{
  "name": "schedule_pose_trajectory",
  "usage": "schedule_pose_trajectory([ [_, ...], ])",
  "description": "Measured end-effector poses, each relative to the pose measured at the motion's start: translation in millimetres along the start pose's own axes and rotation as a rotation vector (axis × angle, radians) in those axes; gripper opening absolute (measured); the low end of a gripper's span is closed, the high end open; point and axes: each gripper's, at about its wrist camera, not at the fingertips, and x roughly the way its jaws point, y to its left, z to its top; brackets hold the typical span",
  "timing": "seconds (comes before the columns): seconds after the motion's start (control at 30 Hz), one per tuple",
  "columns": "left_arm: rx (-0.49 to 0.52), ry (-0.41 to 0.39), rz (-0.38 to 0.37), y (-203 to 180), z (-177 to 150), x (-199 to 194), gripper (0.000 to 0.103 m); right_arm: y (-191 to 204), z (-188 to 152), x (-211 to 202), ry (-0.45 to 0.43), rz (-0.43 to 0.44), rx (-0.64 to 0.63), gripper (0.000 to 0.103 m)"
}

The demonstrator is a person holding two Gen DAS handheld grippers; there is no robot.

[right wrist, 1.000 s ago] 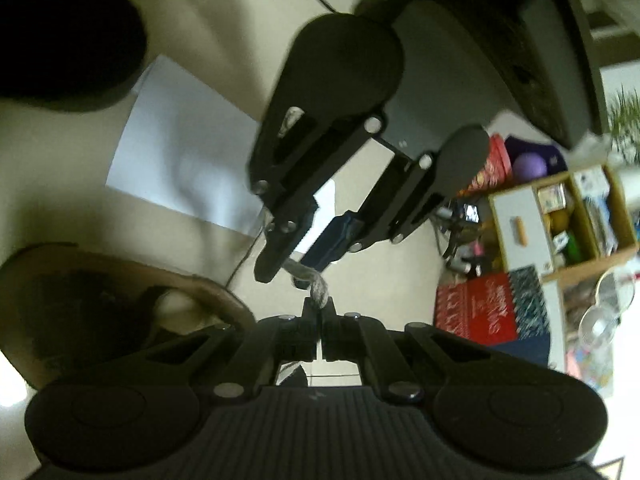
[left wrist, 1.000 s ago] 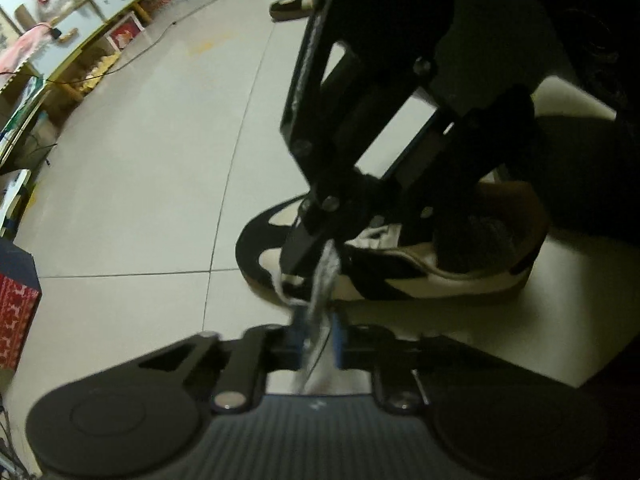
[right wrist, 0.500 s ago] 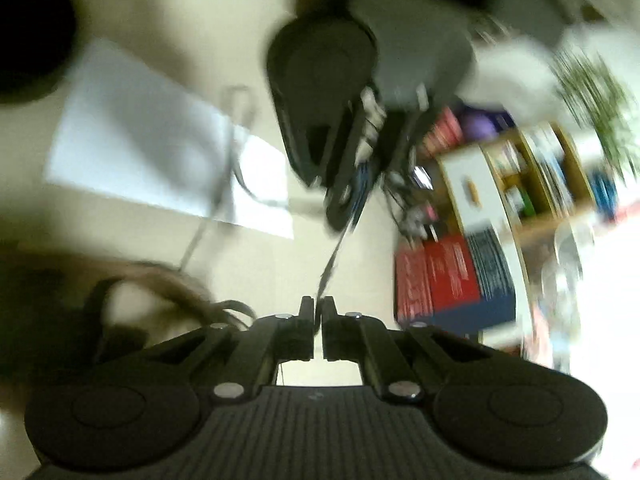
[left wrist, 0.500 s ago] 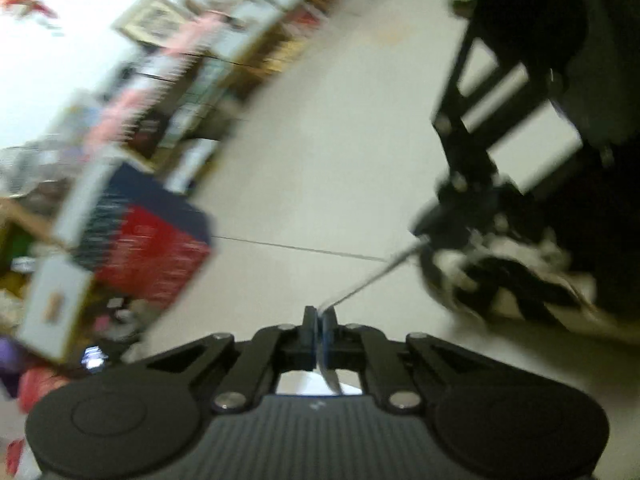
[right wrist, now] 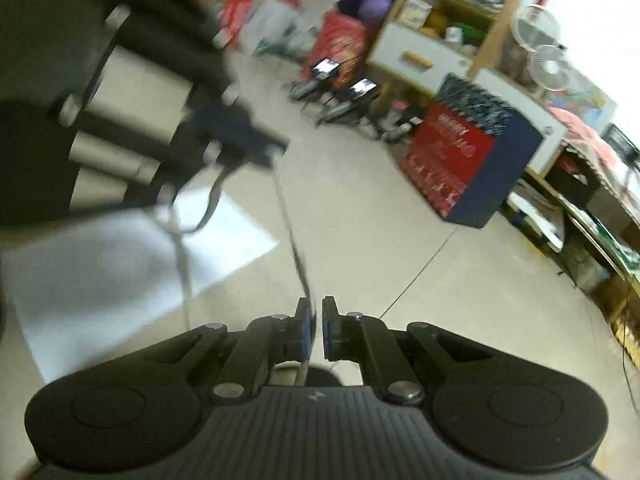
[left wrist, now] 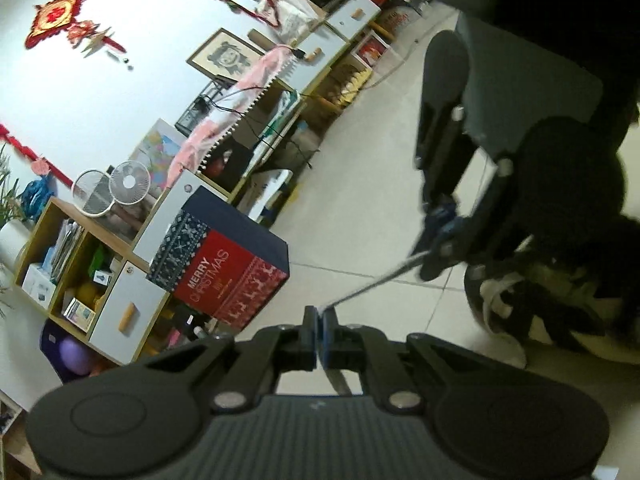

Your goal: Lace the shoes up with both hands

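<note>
The left gripper (left wrist: 319,316) and right gripper (right wrist: 313,312) each clamp the taut grey shoelace (left wrist: 376,281) stretching between them; the black-and-white sneaker (left wrist: 532,300) sits on the tiled floor (left wrist: 360,168). An open wooden shelf cubby (left wrist: 60,264) holds small boxes.

I see the shoe (left wrist: 556,304) on the pale tiled floor, to the right of my left tongs (left wrist: 319,320) and a little ahead of them, partly hidden behind my right tongs (left wrist: 436,236). It is a low sneaker, black and white, toe turned toward me. The lace (left wrist: 372,282) is thin and grey, pulled taut in a straight line from my left tongs, closed on one end, up and right to the right tongs above the shoe. Seen from my right tongs (right wrist: 314,322), the lace (right wrist: 292,236) runs straight ahead from between them, with a slack loop hanging left of it.
</note>
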Motion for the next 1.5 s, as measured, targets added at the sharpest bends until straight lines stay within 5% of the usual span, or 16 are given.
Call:
schedule_pose_trajectory([
  [0.13, -0.049, 0.010, 0.010, 1.9, 1.9, -1.5, 0.003, 0.5, 10.2, -7.7, -0.083, -0.064, 0.136, 0.002],
  [0.3, -0.114, 0.028, 0.003, 4.9, -0.2, -5.2, 0.003, 7.8, 15.2, -20.0, -0.176, -0.071, 0.108, 0.002],
  [0.53, -0.091, 0.113, 0.020, -1.8, -8.2, 11.2, 0.006, -26.7, 15.6, -21.9, -0.168, -0.018, 0.361, 0.002],
  [0.7, -0.054, 0.155, 0.053, 0.0, -21.0, 29.4, 0.006, -35.2, 17.5, -19.8, -0.151, -0.030, 0.398, 0.002],
  [1.0, -0.216, 0.278, 0.098, 47.2, -43.4, 66.7, 0.007, -60.7, 17.5, -21.4, -0.120, -0.147, 0.507, 0.002],
  [1.07, -0.282, 0.311, 0.076, 52.4, -43.7, 60.9, 0.007, -61.2, 16.0, -23.3, -0.118, -0.187, 0.493, 0.002],
  [1.17, -0.472, 0.346, -0.068, 54.8, -42.6, 39.2, 0.008, -67.2, 9.8, -25.3, -0.095, -0.229, 0.521, 0.002],
  [1.23, -0.496, 0.369, -0.132, 43.6, -43.3, 26.6, 0.014, -70.7, 5.4, -30.6, -0.085, -0.257, 0.528, 0.002],
  [1.5, -0.444, 0.400, -0.073, 53.3, -62.3, 73.0, 0.015, -89.5, -2.5, -37.4, -0.031, -0.317, 0.552, 0.002],
])
